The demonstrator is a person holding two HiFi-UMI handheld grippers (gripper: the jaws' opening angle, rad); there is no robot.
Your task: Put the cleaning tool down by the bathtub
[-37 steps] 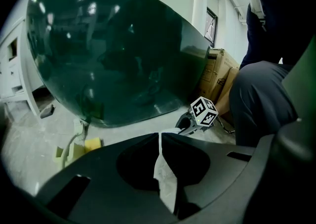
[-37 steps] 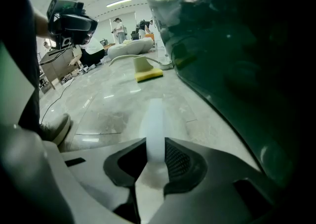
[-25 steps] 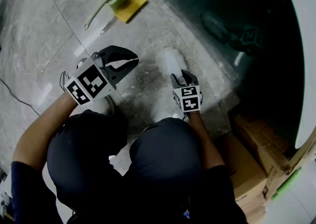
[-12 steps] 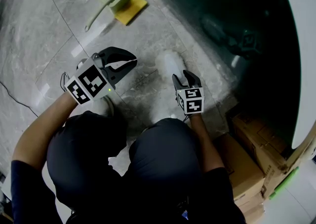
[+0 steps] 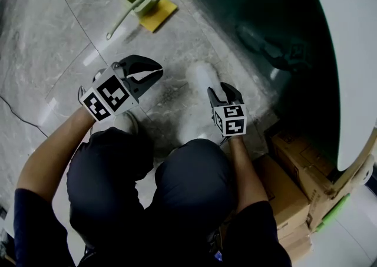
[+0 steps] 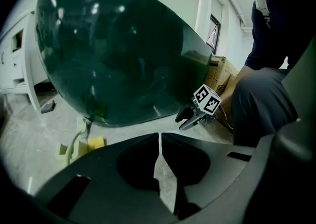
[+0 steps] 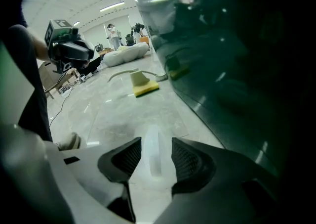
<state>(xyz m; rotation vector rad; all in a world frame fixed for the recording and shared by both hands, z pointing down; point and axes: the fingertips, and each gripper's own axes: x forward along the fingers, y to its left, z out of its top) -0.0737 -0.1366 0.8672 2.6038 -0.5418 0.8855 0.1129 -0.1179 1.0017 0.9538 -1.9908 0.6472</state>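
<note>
The cleaning tool, a yellow sponge on a pale green curved handle, lies on the marble floor close to the foot of the dark green bathtub. It also shows in the left gripper view as the tool and in the right gripper view as the sponge. Neither gripper touches it. My left gripper hovers over the floor well short of it, its jaws shut together on nothing. My right gripper stands open and empty beside the tub, with only floor between its jaws.
The person crouches, knees between the arms, one white shoe by the right gripper. Cardboard boxes are stacked at the right against the tub. A thin cable crosses the floor at the left. A white cabinet stands beyond the tub.
The right gripper has drifted a little to the right. The left gripper has barely shifted. The cleaning tool lies where it was.
</note>
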